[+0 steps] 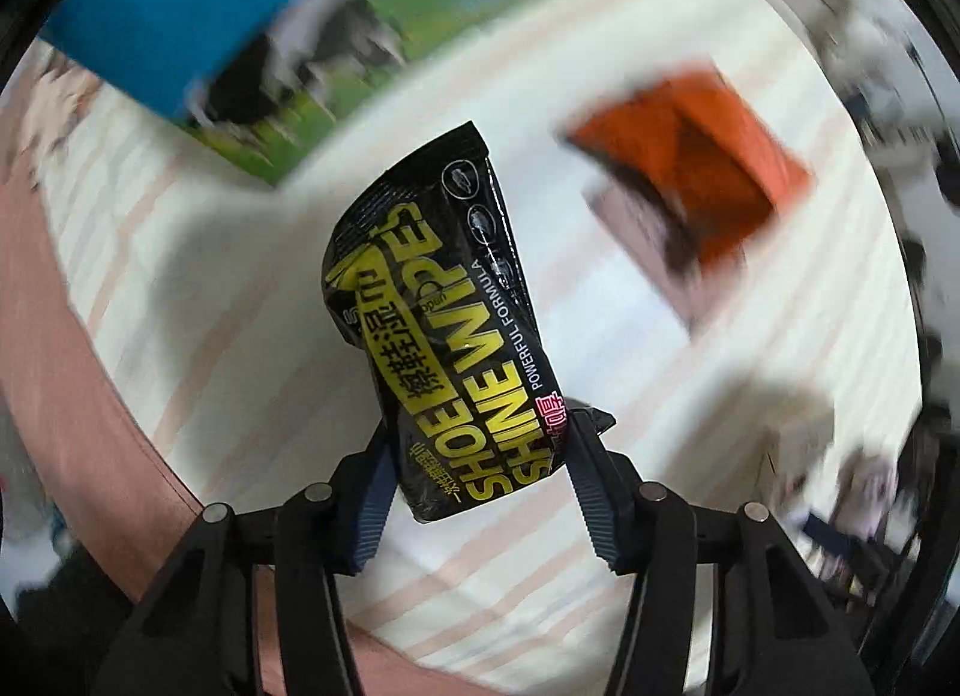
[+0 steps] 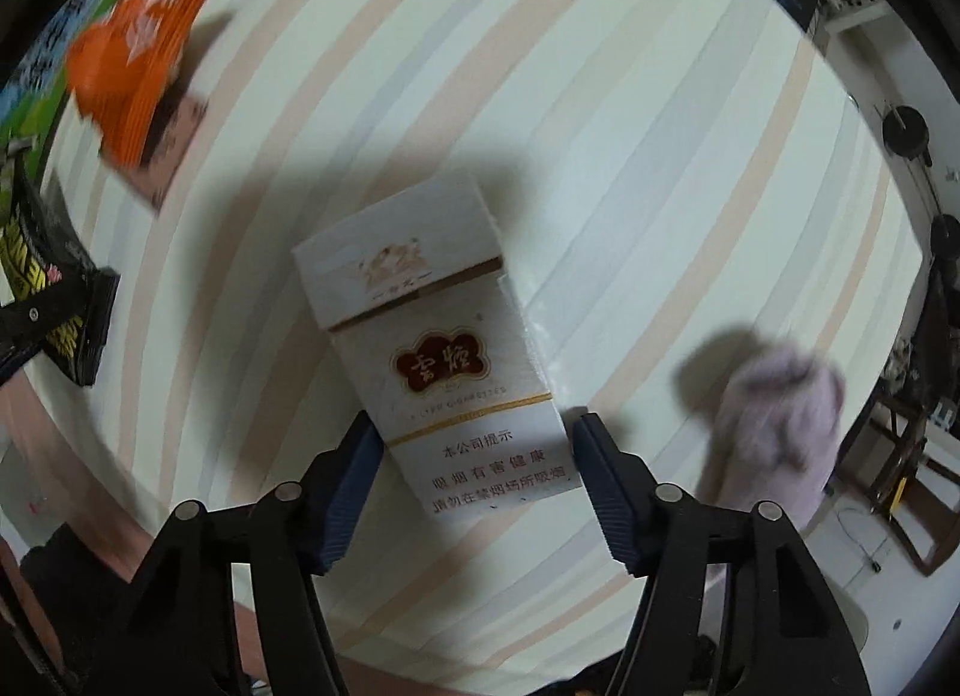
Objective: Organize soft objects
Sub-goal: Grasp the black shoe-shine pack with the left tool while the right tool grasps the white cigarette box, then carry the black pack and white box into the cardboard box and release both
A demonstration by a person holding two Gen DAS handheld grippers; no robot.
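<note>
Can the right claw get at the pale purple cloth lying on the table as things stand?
Probably not at once. The right claw has the white cigarette pack between its fingers. The pale purple cloth lies uncovered beside it, with bare striped table between them.

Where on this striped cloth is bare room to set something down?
Bare cloth runs wide beyond the white pack, between the orange item and the pink cloth. It is crowded at the blue box and the wipes.

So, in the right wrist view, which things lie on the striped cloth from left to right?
Black shoe wipes pack at the left edge → orange packet → white cigarette pack, between the right gripper's fingers → pale purple soft thing.
</note>
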